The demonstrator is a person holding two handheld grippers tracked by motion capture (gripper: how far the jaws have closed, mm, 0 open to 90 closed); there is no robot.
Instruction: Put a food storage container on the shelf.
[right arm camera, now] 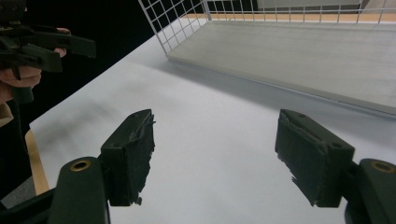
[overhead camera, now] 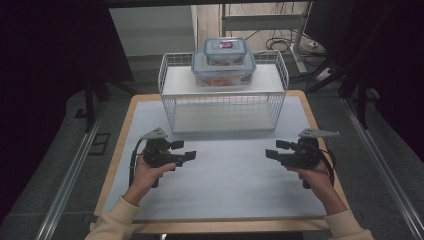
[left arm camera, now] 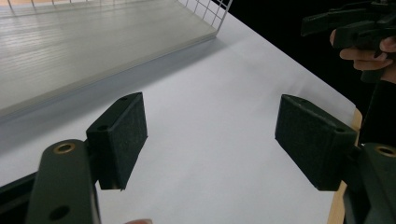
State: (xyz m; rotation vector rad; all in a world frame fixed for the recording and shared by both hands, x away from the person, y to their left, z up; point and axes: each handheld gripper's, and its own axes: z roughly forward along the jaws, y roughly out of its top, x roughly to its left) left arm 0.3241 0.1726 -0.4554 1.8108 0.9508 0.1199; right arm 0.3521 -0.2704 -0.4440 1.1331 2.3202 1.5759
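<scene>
Both grippers hover low over the white desk, fingertips pointing toward each other across a bare stretch of it. Left gripper: fingers spread wide, nothing between them, only desk surface below. Right gripper: fingers likewise spread, nothing held; pad edges look frayed. Each is held in one hand, cream sleeves at the near edge. Well beyond them, at the far side of the desk, stands a white wire rack with a shelf on top. On that shelf sits a large clear lidded container with a small lidded container stacked on its lid. Contents of the lower one look orange, not identifiable.
</scene>
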